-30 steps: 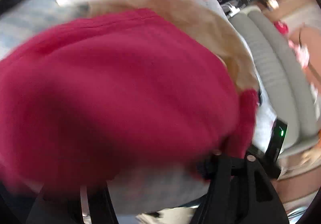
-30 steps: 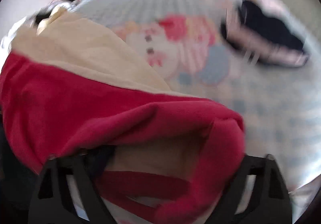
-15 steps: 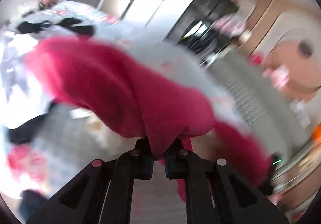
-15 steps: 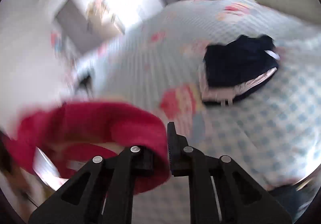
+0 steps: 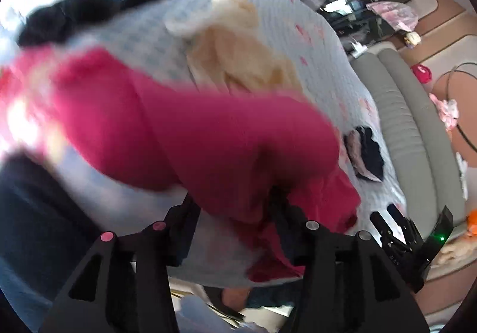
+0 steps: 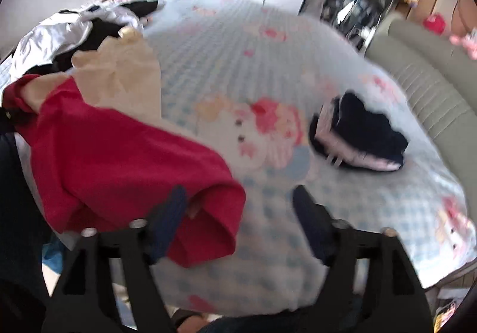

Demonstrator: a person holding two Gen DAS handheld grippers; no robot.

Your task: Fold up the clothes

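Bedroom clutter frames a bed [image 6: 268, 43] under a pale blue checked quilt printed with pink cartoon figures, its grey padded headboard [image 6: 429, 70] curving down the right of both views. At the upper left of the right wrist view a heap of white and black clothes [image 6: 74, 31] lies beside a cream garment [image 6: 125, 76]. Below that, the red garment [image 6: 119, 160] spreads over the near edge of the quilt, its cuff bunched at the lower centre. The right gripper [image 6: 238, 207] has its fingers spreading wide; the left finger touches the cuff, the right one stands clear, so nothing is clamped. Right of centre a folded dark navy pile [image 6: 363, 136] sits on the quilt.

From the left wrist view the same red garment [image 5: 208, 139] fills the middle, blurred, with the cream garment [image 5: 238, 55] above it. The left gripper [image 5: 232, 207] also has its fingers parting, red cloth draped loosely between them and no longer pinched. At the lower right a black device with a green light [image 5: 438, 237] shows
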